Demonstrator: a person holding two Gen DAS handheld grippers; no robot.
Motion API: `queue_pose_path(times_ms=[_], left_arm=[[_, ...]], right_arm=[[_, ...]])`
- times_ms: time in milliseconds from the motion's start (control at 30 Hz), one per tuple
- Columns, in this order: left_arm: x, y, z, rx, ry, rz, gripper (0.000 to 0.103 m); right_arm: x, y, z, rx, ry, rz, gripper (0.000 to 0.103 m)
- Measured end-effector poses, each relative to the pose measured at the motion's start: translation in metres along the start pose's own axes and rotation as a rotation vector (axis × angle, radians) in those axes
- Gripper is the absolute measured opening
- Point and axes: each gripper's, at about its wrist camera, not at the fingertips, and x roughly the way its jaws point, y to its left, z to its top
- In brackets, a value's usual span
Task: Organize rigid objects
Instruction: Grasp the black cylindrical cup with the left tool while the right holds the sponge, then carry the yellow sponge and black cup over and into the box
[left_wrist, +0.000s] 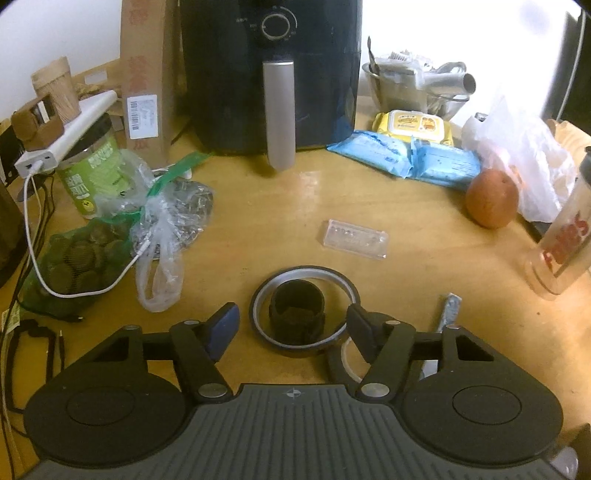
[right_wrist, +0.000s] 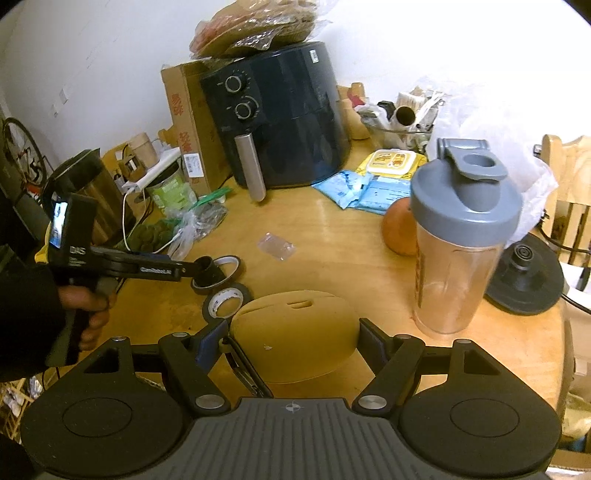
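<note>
We found the left hand-held gripper (left_wrist: 293, 325) released, its jaws flanking the tape ring (left_wrist: 304, 308) and black cylinder (left_wrist: 296, 312) on the desk (left_wrist: 406, 295), while the right hand-held gripper (right_wrist: 291, 349) clenched the tan case (right_wrist: 295, 332). We judged the left should centre before closing. The shaker (right_wrist: 458, 236) crowded the right; the mid-desk lay open.

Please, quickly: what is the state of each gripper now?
Left gripper: open, fingers around the tape roll with the black cylinder, not pressing.
Right gripper: shut on the tan case.
</note>
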Motion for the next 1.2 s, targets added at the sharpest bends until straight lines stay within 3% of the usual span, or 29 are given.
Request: queue_pose_path(times_ms=[200, 400, 733, 1200], left_arm=[[0.014, -0.004, 0.003, 0.008, -0.008, 0.017, 0.059], [0.030, -0.005, 0.003, 0.016, 0.021, 0.026, 0.038], [0.024, 0.000, 0.012, 0.030, 0.035, -0.002, 0.037], [-0.022, 0.004, 0.016, 0.023, -0.006, -0.064, 0.037]], right_arm=[[-0.009, -0.004, -0.006, 0.022, -0.012, -0.016, 0.077], [-0.013, -0.008, -0.012, 0.045, -0.013, -0.035, 0.077], [-0.012, -0.006, -0.016, 0.061, -0.003, -0.057, 0.077], [-0.005, 0.007, -0.010, 0.018, 0.010, -0.008, 0.077]])
